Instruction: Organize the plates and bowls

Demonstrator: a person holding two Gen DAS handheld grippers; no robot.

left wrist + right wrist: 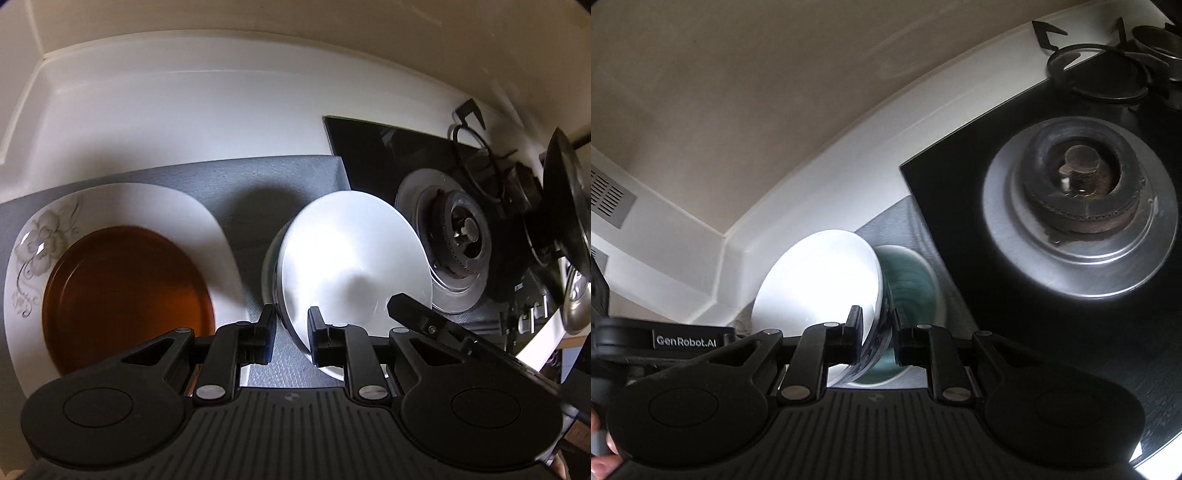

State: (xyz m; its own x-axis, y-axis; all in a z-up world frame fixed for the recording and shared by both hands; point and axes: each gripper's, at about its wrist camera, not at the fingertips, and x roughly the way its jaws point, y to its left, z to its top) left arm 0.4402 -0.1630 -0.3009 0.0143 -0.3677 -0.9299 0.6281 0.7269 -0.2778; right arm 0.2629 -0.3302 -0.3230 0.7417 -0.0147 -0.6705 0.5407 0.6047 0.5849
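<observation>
On the grey mat point(236, 177), a brown plate point(125, 295) is nested in the flowered plate point(48, 229). Right of it, the white bowl's point(351, 251) rim is pinched by both the left hand-held gripper point(291, 339) and the right hand-held gripper point(876, 338), over a teal bowl point(912, 284), beside the stove burner point(1078, 184).

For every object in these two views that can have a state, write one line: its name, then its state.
White bowl: tilted, gripped at rim by both grippers.
Teal bowl: beneath the white bowl.
Brown plate: stacked on floral plate.
Left gripper: shut on bowl.
Right gripper: shut on bowl.
Burner: unlit.
</observation>
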